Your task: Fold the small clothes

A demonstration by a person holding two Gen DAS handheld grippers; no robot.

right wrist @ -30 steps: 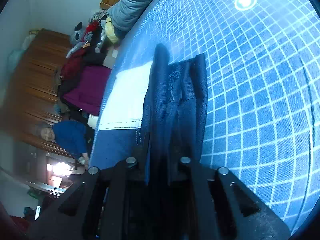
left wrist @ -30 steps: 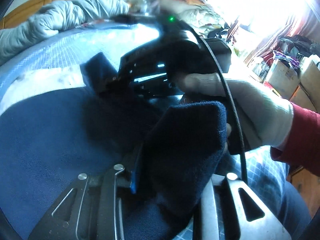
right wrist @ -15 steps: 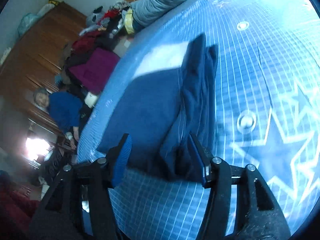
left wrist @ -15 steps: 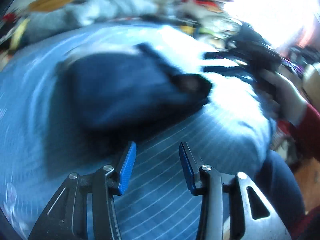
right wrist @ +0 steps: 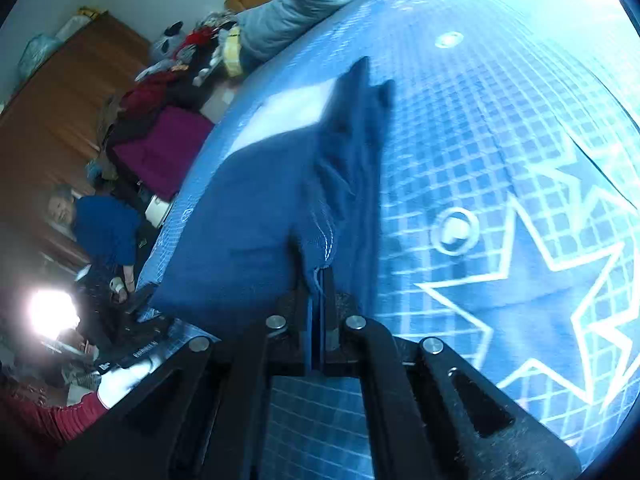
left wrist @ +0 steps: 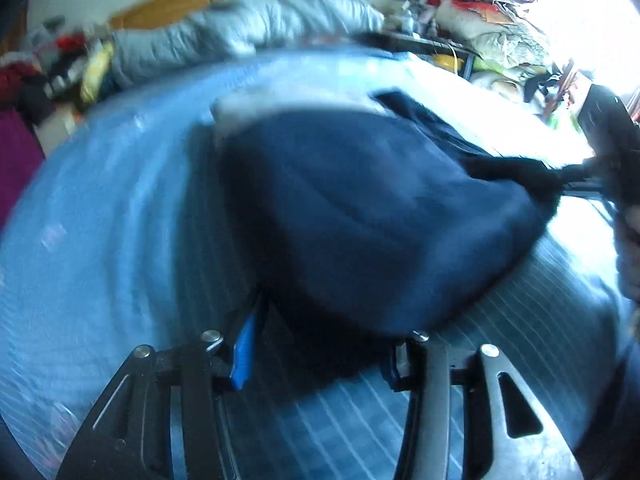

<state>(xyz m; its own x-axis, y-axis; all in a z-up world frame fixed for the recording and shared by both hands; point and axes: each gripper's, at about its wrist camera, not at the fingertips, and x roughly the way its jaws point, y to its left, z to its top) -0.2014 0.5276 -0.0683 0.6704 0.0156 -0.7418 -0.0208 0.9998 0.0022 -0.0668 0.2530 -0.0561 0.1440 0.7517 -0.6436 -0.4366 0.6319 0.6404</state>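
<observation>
The dark blue garment point(right wrist: 256, 216) lies mid-frame on the blue checked bedcover point(right wrist: 500, 128). The right gripper point(right wrist: 319, 292) pinches its near edge. The left gripper point(left wrist: 320, 344) has its fingers apart around its lower edge.

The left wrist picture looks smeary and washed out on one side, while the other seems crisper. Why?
Left wrist view: motion blur smears the navy garment and the blue bedspread, and window glare burns out the upper right. Right wrist view: sharper, so the checked pattern reads clearly, though the fisheye lens bends the bed into a dome and a bright light flares at lower left.
</observation>
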